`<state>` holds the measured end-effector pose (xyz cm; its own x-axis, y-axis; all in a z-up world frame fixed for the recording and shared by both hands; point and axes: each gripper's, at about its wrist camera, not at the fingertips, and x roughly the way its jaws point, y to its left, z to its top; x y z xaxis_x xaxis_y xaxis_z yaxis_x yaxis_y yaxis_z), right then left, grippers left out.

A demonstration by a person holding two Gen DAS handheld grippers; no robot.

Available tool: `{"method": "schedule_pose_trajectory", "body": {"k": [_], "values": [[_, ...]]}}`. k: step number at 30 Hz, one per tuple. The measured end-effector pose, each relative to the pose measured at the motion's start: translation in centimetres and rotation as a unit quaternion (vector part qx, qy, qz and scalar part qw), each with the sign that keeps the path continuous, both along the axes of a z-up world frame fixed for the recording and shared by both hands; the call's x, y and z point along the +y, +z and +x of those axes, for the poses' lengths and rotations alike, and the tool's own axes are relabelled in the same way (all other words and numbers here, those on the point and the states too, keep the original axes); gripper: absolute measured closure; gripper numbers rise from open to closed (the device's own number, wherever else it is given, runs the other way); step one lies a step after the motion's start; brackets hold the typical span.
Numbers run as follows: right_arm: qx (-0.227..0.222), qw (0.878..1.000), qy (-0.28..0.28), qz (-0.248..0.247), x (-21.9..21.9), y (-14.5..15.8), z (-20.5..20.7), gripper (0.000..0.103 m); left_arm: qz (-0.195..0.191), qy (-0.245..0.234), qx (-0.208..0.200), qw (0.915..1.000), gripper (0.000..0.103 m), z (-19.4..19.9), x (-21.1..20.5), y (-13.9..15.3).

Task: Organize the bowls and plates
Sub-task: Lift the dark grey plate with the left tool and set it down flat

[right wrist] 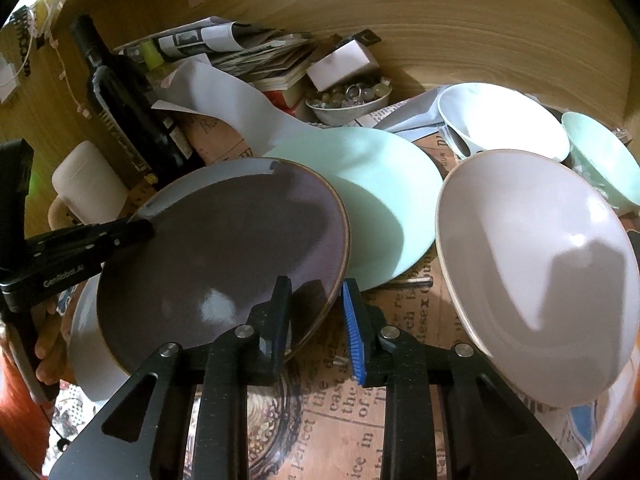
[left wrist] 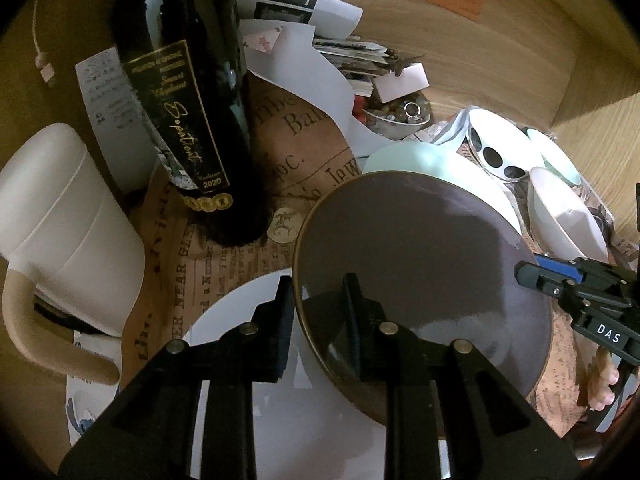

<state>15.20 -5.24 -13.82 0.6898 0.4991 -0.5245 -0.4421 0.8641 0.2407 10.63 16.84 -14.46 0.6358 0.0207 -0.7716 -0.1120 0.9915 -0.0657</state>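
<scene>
A dark brown plate [left wrist: 420, 248] [right wrist: 224, 240] is tilted and raised, held at two sides. My left gripper [left wrist: 318, 312] [right wrist: 140, 228] is shut on its near-left rim. On the opposite rim my right gripper [right wrist: 316, 312] [left wrist: 524, 272] is shut, its blue pad against the edge. Under the brown plate lies a white plate [left wrist: 248, 320] [right wrist: 84, 340]. Behind it, partly covered, sits a mint green plate [left wrist: 420, 160] [right wrist: 380, 200]. To the right stand a pale pink bowl [right wrist: 532, 272], a white bowl [right wrist: 500, 120] and a mint bowl [right wrist: 604, 152].
A dark wine bottle [left wrist: 188, 100] and a white mug [left wrist: 68, 220] stand at the left. Loose papers [right wrist: 224, 88] and a small bowl of trinkets [right wrist: 348, 100] crowd the back, against a wooden wall [right wrist: 480, 32]. A printed newspaper-style mat [right wrist: 332, 412] covers the surface.
</scene>
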Motion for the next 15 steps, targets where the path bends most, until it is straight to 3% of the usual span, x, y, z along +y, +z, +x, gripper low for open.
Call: {"method": "schedule_pose_trajectory", "body": {"k": [15], "values": [[-0.016, 1.000, -0.007, 0.008, -2.3, 0.2, -3.1, 0.080, -0.009, -0.002, -0.022, 0.9997, 0.080, -2.7, -2.7, 1.3]]}}
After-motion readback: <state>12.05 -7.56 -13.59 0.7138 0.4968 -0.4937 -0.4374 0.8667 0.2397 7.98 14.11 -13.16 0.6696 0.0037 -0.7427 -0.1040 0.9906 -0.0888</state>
